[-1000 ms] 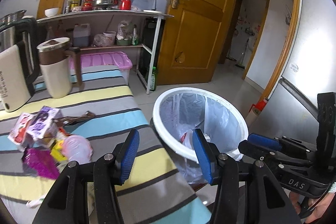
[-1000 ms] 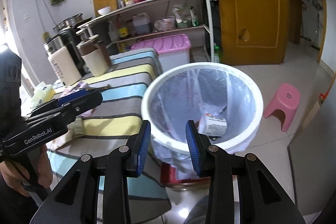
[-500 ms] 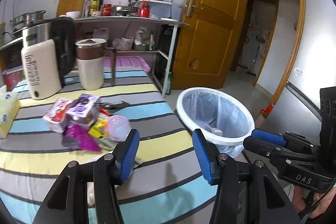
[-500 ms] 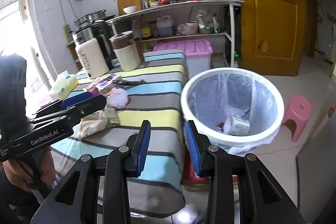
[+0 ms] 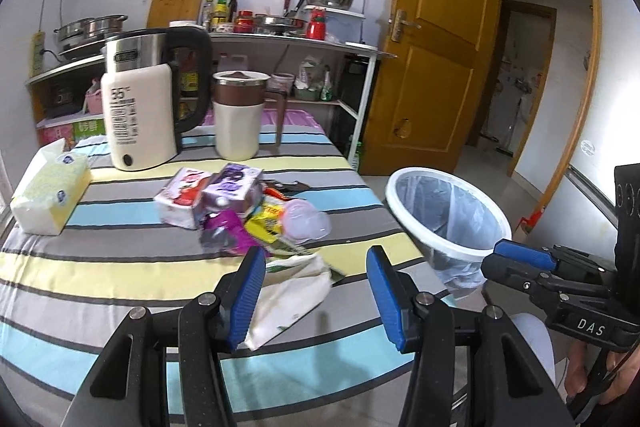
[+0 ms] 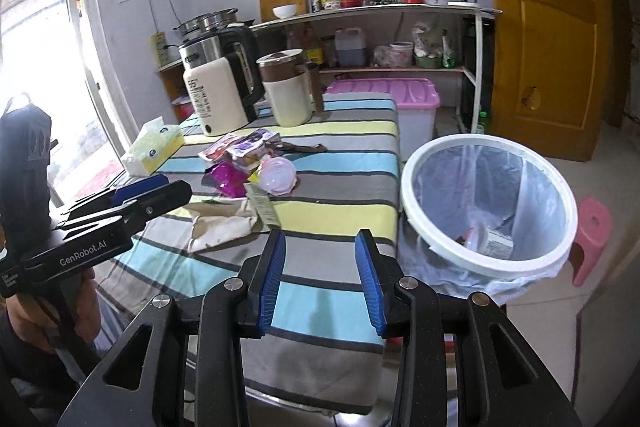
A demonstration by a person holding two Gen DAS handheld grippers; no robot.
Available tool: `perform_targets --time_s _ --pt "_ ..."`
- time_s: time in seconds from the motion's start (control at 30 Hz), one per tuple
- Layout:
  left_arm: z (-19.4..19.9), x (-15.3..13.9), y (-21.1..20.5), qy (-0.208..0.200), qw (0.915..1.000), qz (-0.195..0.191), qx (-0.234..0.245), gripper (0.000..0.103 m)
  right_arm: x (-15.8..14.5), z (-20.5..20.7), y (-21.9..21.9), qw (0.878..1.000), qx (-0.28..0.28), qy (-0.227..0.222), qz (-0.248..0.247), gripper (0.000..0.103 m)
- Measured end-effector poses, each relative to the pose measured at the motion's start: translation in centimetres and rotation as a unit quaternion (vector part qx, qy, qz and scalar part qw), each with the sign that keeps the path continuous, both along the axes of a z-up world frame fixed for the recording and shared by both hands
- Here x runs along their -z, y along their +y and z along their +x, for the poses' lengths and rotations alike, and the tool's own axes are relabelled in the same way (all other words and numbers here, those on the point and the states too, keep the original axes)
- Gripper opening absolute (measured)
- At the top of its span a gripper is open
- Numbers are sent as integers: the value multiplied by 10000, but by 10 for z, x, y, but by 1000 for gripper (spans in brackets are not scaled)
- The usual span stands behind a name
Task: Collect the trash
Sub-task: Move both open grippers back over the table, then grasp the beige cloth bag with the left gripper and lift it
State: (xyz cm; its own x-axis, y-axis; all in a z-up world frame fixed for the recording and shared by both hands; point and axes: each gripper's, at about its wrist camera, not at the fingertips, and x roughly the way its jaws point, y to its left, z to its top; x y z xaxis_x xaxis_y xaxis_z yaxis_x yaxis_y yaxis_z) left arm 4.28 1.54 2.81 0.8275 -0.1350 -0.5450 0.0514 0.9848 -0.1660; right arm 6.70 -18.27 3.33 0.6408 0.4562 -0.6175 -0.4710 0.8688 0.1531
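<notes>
Over the last second both views have been swung from the lined white bin (image 6: pixel 486 201) back towards the striped worktop (image 5: pixel 120 263), so that the heap of trash (image 5: pixel 240 207), earlier at the left edge of the left wrist view, is now seen at its centre. From this it is judged that one drop-off has been finished and another pick-up is being approached.

The left tongs (image 5: pixel 316 291) are held wide open with nothing gripped; a crumpled beige paper bag (image 5: pixel 288 291) lies on the worktop just beyond and partly behind the left blue pad. The right tongs (image 6: pixel 320 279) are also empty, and their jaws have just been opening a little; only bare striped cloth is seen between them.

The remaining trash is gathered mid-worktop: a red-and-white carton (image 5: pixel 182 197), a purple carton (image 5: pixel 232 187), a magenta wrapper (image 5: pixel 226 237), a yellow packet (image 5: pixel 264 223) and a clear plastic cup (image 5: pixel 306 223), all touching or overlapping. In the right wrist view the bin stands at the right of the frame, just beside the worktop edge, with a labelled carton (image 6: pixel 498 243) already lying at its bottom.

Legible writing is limited. "GenRobot.AI" is printed on the left device as seen in the right wrist view, and "DAS" on the right device in the left wrist view. A large "55" is marked on the cream kettle (image 5: pixel 136 115). Print on the cartons and the tissue pack (image 5: pixel 48 191) cannot be read.
</notes>
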Motion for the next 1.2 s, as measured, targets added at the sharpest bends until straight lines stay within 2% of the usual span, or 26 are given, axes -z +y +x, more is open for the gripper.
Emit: perform_targets --time_s 0.43,0.8,1.2 --pt "-5 15 25 171 9996 38 -212 53 5 2 12 9997 -200 94 -69 38" --pt "24 44 42 531 9981 46 -303 53 13 14 22 9993 -266 239 -121 39" --pt "50 57 38 723 9973 59 85 53 24 30 29 9987 -263 399 -183 39"
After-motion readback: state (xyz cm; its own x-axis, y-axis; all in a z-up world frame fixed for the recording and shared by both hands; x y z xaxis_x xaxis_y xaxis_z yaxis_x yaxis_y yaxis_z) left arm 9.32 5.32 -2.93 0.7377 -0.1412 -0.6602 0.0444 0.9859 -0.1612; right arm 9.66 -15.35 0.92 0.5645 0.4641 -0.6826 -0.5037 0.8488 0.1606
